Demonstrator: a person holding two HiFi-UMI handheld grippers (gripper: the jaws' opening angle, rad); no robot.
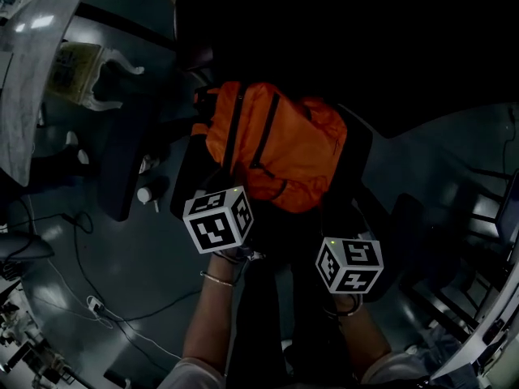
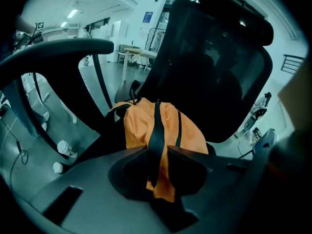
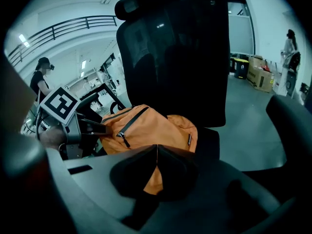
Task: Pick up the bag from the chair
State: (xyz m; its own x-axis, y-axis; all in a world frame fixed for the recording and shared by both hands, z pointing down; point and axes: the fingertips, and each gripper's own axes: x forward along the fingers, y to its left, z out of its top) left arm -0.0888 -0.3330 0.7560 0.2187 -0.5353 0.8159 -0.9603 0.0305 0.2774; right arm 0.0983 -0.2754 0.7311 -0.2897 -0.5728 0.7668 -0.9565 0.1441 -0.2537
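An orange backpack (image 1: 280, 144) with black straps and zips rests on the seat of a black office chair (image 1: 366, 148), leaning toward its tall backrest (image 3: 180, 57). My left gripper (image 1: 219, 217) is at the bag's near left edge. In the left gripper view the left gripper (image 2: 157, 152) is shut on a black strap (image 2: 156, 130) that runs down the orange bag (image 2: 139, 126). My right gripper (image 1: 347, 264) is at the near right edge. In the right gripper view the right gripper (image 3: 157, 152) has its jaw tips touching, with orange fabric of the bag (image 3: 146, 126) pinched below them. The left gripper (image 3: 97, 127) shows there at the bag's left side.
The chair's armrest (image 2: 53, 50) curves over on the left. Two small bottles (image 2: 65, 148) stand on the floor beside the chair, and cables (image 1: 89, 298) trail across it. A grey table (image 1: 32, 71) is at far left. Cardboard boxes (image 3: 261, 74) and a person (image 3: 41, 74) stand farther off.
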